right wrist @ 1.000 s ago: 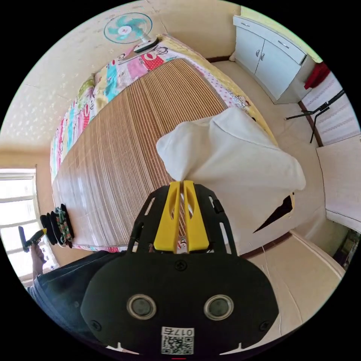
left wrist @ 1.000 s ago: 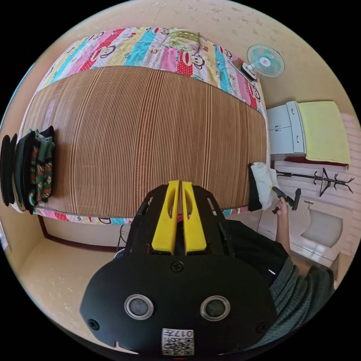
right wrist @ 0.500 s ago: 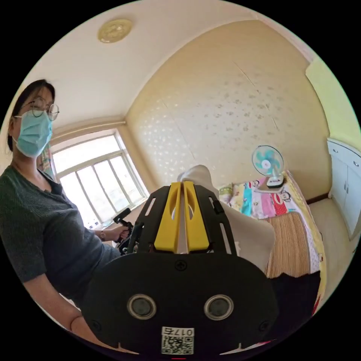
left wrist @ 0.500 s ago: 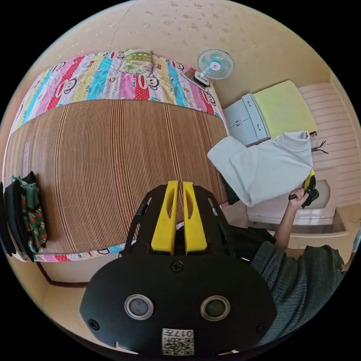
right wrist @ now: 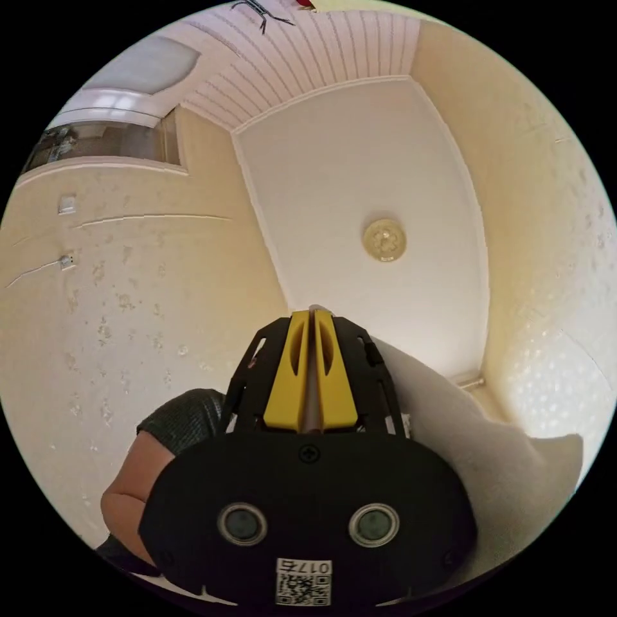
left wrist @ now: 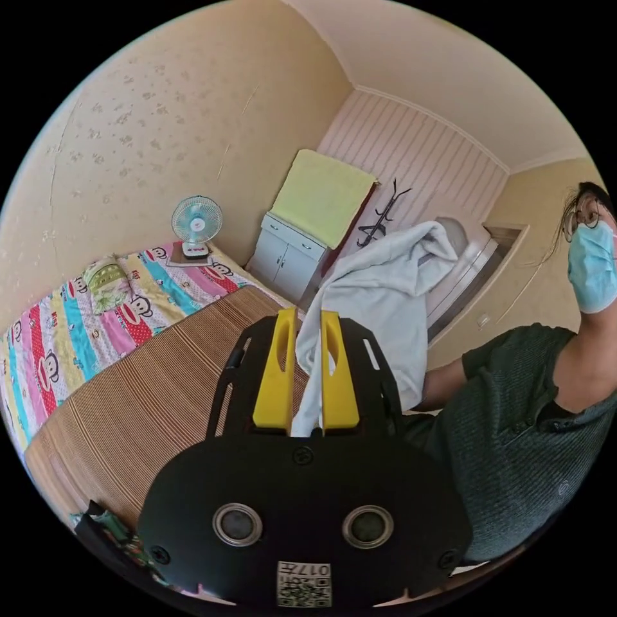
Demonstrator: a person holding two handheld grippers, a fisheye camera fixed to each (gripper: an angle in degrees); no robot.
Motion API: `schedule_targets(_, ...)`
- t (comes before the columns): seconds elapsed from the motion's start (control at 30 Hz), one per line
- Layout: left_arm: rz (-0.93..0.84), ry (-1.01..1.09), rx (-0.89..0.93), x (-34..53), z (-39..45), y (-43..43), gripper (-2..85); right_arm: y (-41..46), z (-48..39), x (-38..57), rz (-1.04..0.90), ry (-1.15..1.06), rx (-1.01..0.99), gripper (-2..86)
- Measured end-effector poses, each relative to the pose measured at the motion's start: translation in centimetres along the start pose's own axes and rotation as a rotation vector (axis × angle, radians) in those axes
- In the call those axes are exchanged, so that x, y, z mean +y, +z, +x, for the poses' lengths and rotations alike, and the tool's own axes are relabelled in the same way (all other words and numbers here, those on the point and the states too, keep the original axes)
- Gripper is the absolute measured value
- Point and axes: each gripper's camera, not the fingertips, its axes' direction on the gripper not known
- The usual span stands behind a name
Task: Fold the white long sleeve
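Held aloft in the left gripper view: the white long sleeve (left wrist: 385, 302), bunched and hanging in the air above the near edge of the bed, one fold running down between the yellow jaws of the left gripper (left wrist: 303, 321). Jaws stood a little apart with the cloth in the gap; could not tell whether both pressed on it. Seen at the right of that view: a person in a dark green knit top, one bare forearm (left wrist: 443, 385) reaching in behind the hanging cloth. Right gripper (right wrist: 311, 316) tipped steeply upward, aimed at the ceiling, its jaws drawn nearly together on a thin edge of white cloth that peeked out at the tips, the rest of the garment (right wrist: 495, 456) spilling away to the right below the gripper body. Bent bare arm and green sleeve (right wrist: 173, 430) visible at lower left of the right gripper view. Below in the left gripper view: a bed with a brown slatted mat (left wrist: 148, 398) over a striped cartoon-print sheet (left wrist: 83, 321). Stood at the bed's far end: a small fan (left wrist: 196, 222). Beside it, a white cabinet (left wrist: 286, 257) under a yellow-green cloth (left wrist: 321, 193), then a black coat rack (left wrist: 380, 215) against a panelled wall. Overhead in the right gripper view: a round ceiling lamp (right wrist: 384, 239).
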Motion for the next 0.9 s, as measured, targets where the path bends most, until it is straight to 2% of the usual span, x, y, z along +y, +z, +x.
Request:
schedule_targets(0.1, 0.04, 0.11, 0.054, 0.8, 3.3, -1.6, 12.6, -0.9, 3.8, 6.7, 0.094, 0.185, -0.064, 1.3)
schedule_targets(0.17, 0.087, 0.134, 0.015, 1.5, 5.2, -3.2, 14.7, -1.2, 5.9, 10.9, 0.134, 0.267, -0.121, 1.3)
schedule_targets(0.3, 0.152, 0.219, 0.02, 2.9, 7.8, -5.8, 17.2, -0.7, 10.0, 20.3, 0.111, 0.448, -0.125, 1.2)
schedule_targets(0.37, 0.1, 0.321, 0.058, 4.2, 10.3, -5.8, 11.8, -1.4, 12.0, 24.0, 0.121, 0.549, -0.102, 1.2)
schedule_targets(0.43, 0.105, 0.321, -0.071, 5.5, 11.7, -6.2, 4.7, -2.5, 13.8, 26.8, 0.112, 0.672, -0.033, 1.2)
schedule_targets(0.5, 0.189, 0.254, -0.1, 6.5, 11.5, -8.2, 3.5, -4.3, 14.4, 27.8, -0.091, 0.757, 0.255, 1.3)
schedule_targets(0.53, 0.264, 0.172, -0.03, 6.9, 10.3, -10.3, 2.9, -4.7, 14.1, 27.6, -0.161, 0.754, 0.367, 1.3)
schedule_targets(0.6, 0.411, 0.072, 0.11, 7.8, 7.9, -13.6, 2.1, -5.3, 11.5, 26.5, -0.434, 0.684, 0.85, 1.1)
schedule_targets(0.7, 0.5, 0.048, 0.185, 8.2, 6.7, -16.4, 1.1, -4.0, 7.0, 27.0, -0.649, 0.505, 1.3, 1.0)
schedule_targets(0.77, 0.511, 0.083, 0.149, 8.1, 8.7, -16.9, 0.7, -3.0, 4.3, 29.0, -0.726, 0.384, 1.394, 1.1)
schedule_targets(0.83, 0.532, 0.076, 0.068, 8.1, 10.6, -17.2, 0.5, -2.5, 2.2, 32.3, -0.782, 0.325, 1.351, 1.5)
schedule_targets(0.9, 0.56, 0.094, -0.036, 8.0, 12.6, -17.6, 0.5, -2.6, 0.1, 37.8, -0.82, 0.303, 1.221, 3.0)
